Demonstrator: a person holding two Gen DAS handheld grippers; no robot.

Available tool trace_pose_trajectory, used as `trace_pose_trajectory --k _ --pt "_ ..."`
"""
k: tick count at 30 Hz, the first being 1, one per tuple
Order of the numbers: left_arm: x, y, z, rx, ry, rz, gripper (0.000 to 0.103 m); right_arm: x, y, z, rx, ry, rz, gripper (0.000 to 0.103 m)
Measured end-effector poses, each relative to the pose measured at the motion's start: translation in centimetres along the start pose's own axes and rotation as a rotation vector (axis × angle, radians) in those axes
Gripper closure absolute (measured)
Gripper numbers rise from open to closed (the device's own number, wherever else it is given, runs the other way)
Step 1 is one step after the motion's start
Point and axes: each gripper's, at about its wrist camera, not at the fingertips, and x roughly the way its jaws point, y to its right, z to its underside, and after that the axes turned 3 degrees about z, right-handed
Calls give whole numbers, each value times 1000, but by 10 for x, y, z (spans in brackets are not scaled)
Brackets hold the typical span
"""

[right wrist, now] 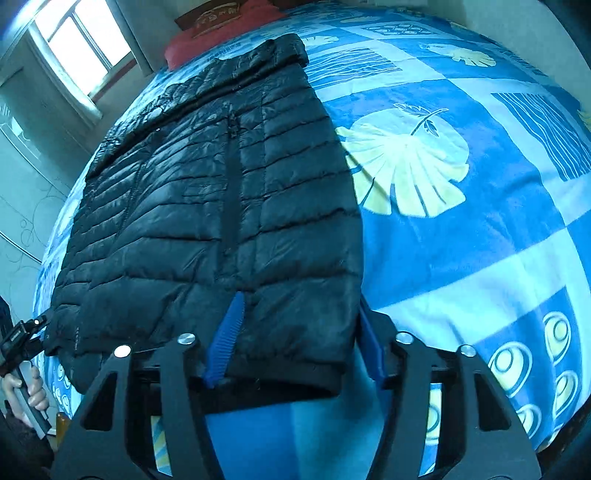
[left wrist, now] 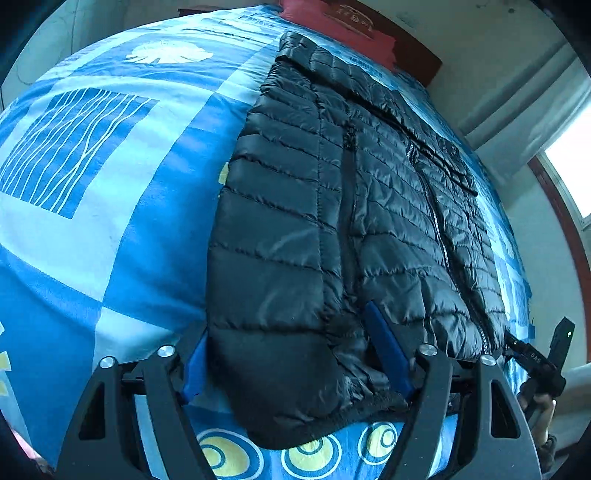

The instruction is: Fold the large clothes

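Your black puffer jacket point(left wrist: 332, 221) lies lengthwise on the blue patterned bedsheet point(left wrist: 110, 184), collar at the far end near the red pillow point(left wrist: 343, 26). Your left gripper point(left wrist: 291, 354) stands spread around the near hem, one blue finger on top. Your right gripper point(right wrist: 299, 332) is likewise spread astride the hem's right corner.

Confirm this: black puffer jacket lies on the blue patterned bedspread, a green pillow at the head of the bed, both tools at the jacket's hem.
Wrong on one point: the pillow is red, not green, as the right wrist view shows. The rest stands: the black puffer jacket lies on the blue patterned bedspread, left tool and right tool at its hem.
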Motion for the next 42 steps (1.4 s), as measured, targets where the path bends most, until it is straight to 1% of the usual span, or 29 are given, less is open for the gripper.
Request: trace_pose_trajectory --k 2,3,4,5,7,8,9,13,17,20,27,29,37,40,42 --pt "-1 2 2 2 11 -20 45 -1 0 1 5 4 -14 58" --pt "-2 1 3 0 12 -13 48 -1 1 1 8 5 -21 63" --pt "-4 -1 3 -4 14 -8 55 -2 0 1 11 8 -31 68" --pt "-5 -2 3 -15 16 0 59 -4 0 2 12 12 -41 71" --pt "-6 -3 4 -23 17 7 64 -5 2 0 24 18 -82 87" --pt "-7 -2 4 -21 19 4 68 -5 2 -1 33 18 -94 87" --pt "-8 -2 5 -21 23 0 70 -5 3 0 39 16 -102 88" --pt "-8 -3 6 -25 27 3 72 -6 6 0 53 24 -120 91" --pt "-13 -1 5 -14 35 7 84 -11 9 1 67 40 -150 92" --pt "-21 2 5 -17 49 28 88 -19 13 0 90 54 -190 92" --pt "-57 7 2 -46 115 122 91 -48 22 0 147 81 -320 93" --pt "-68 13 1 -47 132 146 92 -57 23 -1 154 91 -345 94" --pt "-113 40 7 9 175 195 93 -103 21 3 149 141 -403 94" --pt "-128 43 19 21 181 199 93 -118 22 8 148 150 -407 94" --pt "-137 43 26 11 181 205 93 -127 23 13 157 159 -412 94"
